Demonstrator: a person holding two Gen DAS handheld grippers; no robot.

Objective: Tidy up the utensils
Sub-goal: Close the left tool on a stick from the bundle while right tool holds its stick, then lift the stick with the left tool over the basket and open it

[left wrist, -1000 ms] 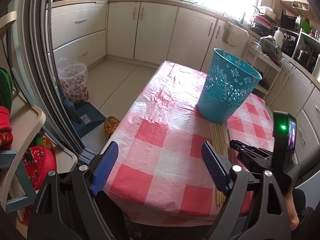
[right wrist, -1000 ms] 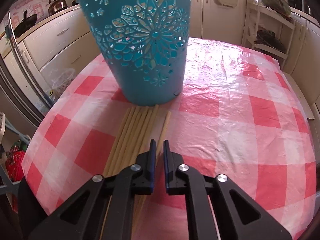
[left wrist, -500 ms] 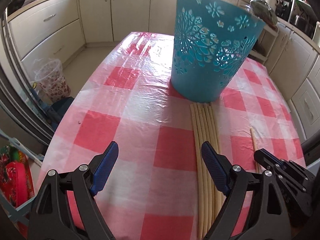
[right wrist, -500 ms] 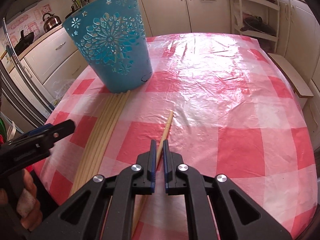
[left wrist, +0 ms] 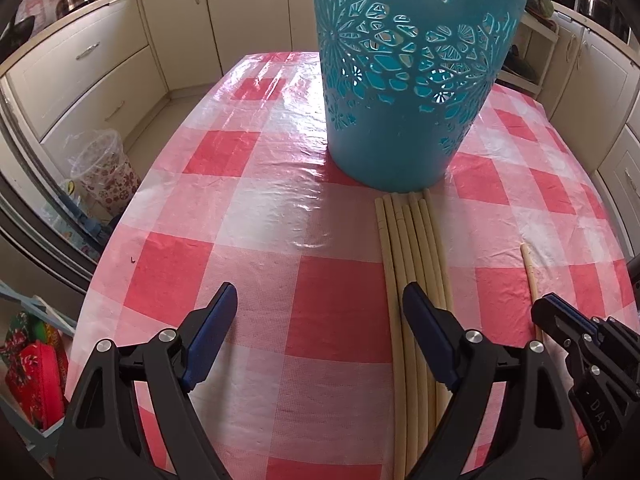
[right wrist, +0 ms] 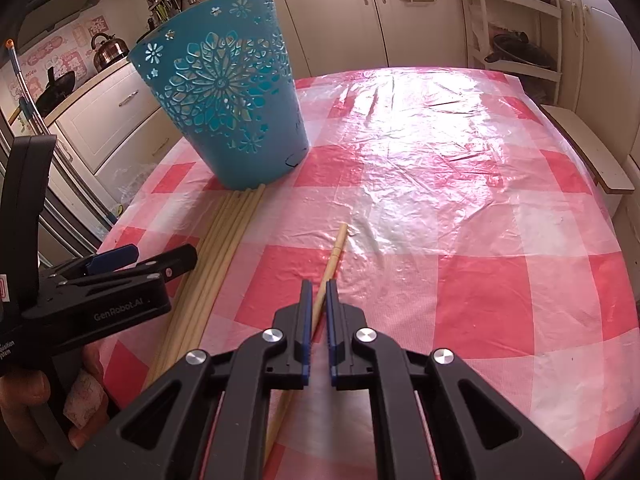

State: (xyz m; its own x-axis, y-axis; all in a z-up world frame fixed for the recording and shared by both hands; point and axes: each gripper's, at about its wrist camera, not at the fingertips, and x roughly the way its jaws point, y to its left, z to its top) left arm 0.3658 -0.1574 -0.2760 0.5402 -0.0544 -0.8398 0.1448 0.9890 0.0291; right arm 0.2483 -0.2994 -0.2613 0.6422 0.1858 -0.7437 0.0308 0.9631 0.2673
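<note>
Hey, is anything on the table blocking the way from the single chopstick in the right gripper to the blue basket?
Nothing visible does. The single chopstick sits in the shut right gripper; only bare tablecloth separates it from the blue basket. The chopstick bundle lies off to the side.

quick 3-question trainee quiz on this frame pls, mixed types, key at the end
1. True or false: the right gripper is shut on the single chopstick.
2. The far ends of the chopstick bundle lie against: A) the blue basket B) the table's edge C) a plate
3. Fill in: the left gripper has its jaws ____.

Key: 1 true; 2 A; 3 open
</note>
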